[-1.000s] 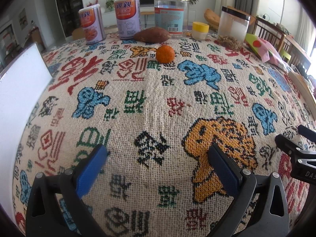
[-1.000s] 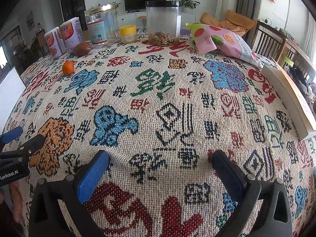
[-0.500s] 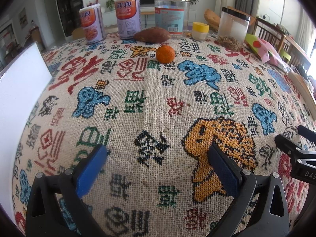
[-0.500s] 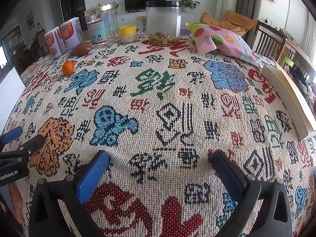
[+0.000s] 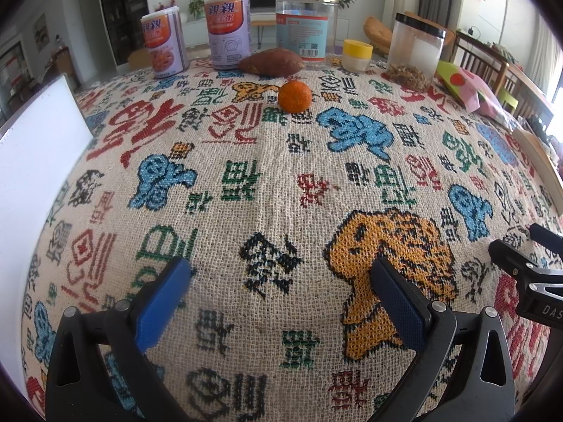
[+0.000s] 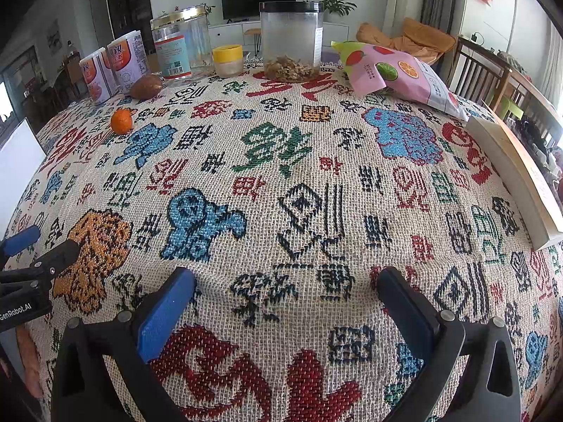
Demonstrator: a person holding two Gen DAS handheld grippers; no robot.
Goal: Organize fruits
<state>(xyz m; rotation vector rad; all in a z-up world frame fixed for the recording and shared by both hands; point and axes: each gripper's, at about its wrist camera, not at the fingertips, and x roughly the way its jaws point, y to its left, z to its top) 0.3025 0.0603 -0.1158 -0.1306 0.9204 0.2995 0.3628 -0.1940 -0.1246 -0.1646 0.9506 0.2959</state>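
Two spread, empty grippers, left gripper (image 5: 278,288) and right gripper (image 6: 285,295); sweet potato (image 5: 270,62) lengthwise left-right behind orange (image 5: 294,96).

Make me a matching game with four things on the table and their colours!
Things:
1. small round fruit
2. sweet potato
3. lid of the little jar
4. pads of the left tool

Colours:
A. blue
B. yellow
C. orange
D. reddish brown

Pairs: 1-C, 2-D, 3-B, 4-A
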